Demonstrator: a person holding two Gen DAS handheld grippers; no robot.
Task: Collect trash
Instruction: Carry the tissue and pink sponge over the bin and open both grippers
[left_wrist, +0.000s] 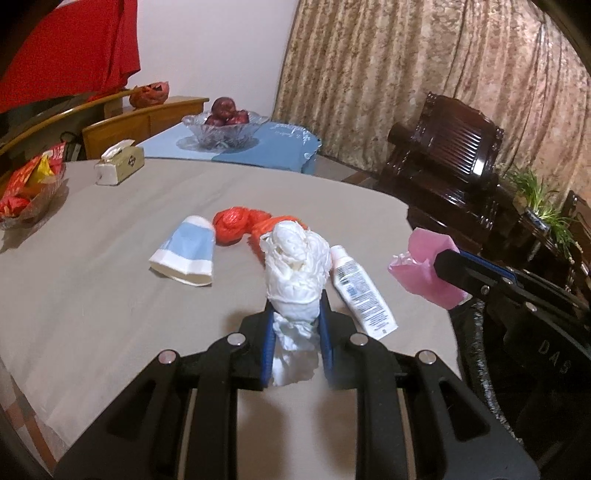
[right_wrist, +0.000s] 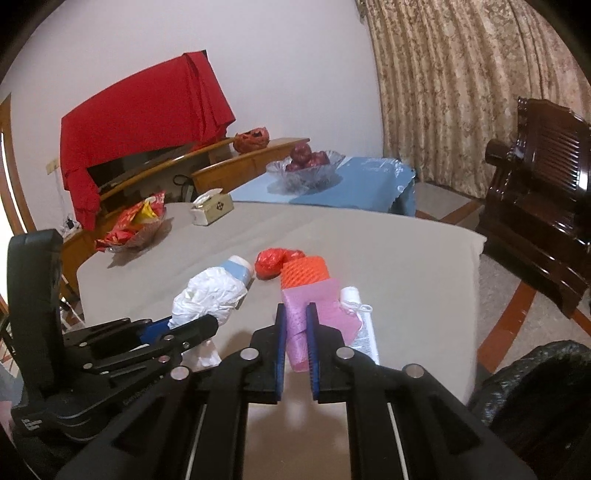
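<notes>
Above the grey worktop (left_wrist: 92, 295), the left hand-held gripper (left_wrist: 297, 325) clamps a crumpled white plastic bag (left_wrist: 295, 266), the right hand-held gripper (right_wrist: 295, 332) pinches a pink foam sheet (right_wrist: 317, 306), and a cut-glass bowl (left_wrist: 225, 127) holds what look like dark red apples (left_wrist: 225, 110).

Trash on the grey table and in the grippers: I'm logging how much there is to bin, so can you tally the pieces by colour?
White: 2, the wad in the left gripper, the tube
Pink: 1, the foam sheet in the right gripper
Red or orange: 2, crumpled bag, net sleeve
Blue and white: 1, paper cup
Total: 6
</notes>
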